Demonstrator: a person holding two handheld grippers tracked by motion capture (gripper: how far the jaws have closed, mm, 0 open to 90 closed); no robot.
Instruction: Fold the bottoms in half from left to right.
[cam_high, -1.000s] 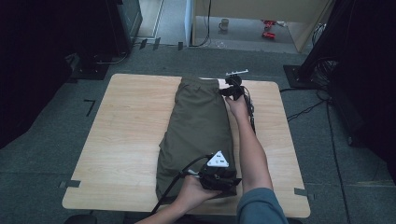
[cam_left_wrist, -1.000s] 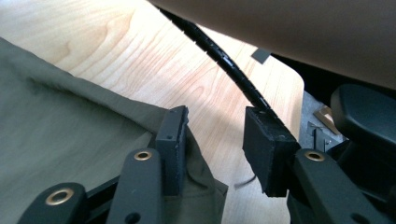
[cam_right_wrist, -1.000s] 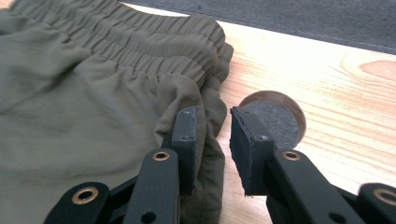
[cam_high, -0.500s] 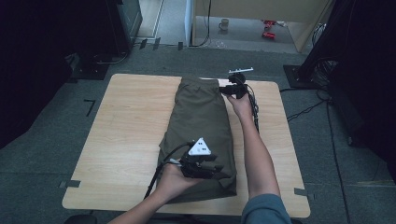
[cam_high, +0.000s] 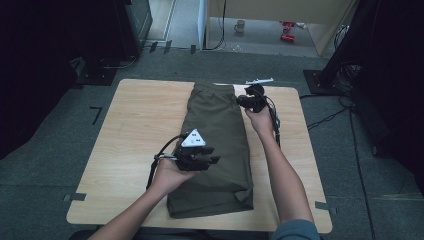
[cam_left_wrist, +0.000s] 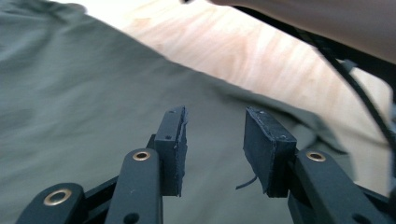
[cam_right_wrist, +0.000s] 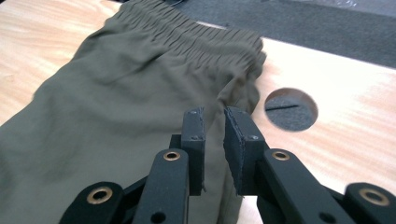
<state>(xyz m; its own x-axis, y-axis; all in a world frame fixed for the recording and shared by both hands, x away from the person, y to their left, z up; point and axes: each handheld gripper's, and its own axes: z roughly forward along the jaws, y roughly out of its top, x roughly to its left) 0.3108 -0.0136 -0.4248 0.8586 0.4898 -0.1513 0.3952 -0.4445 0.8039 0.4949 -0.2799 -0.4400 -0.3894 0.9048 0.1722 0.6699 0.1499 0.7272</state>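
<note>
The shorts (cam_high: 217, 145) lie folded lengthwise down the middle of the table (cam_high: 135, 125), waistband at the top of the high view. The left gripper (cam_left_wrist: 215, 140) hovers over the lower half with its jaws parted and nothing between them, having just narrowed. The right gripper (cam_right_wrist: 214, 135), at the waistband corner (near the cable hole (cam_right_wrist: 290, 109)), has just been closing to a narrow gap; whether it pinches cloth I cannot tell. A shallow bite there could slip and undo the fold.
</note>
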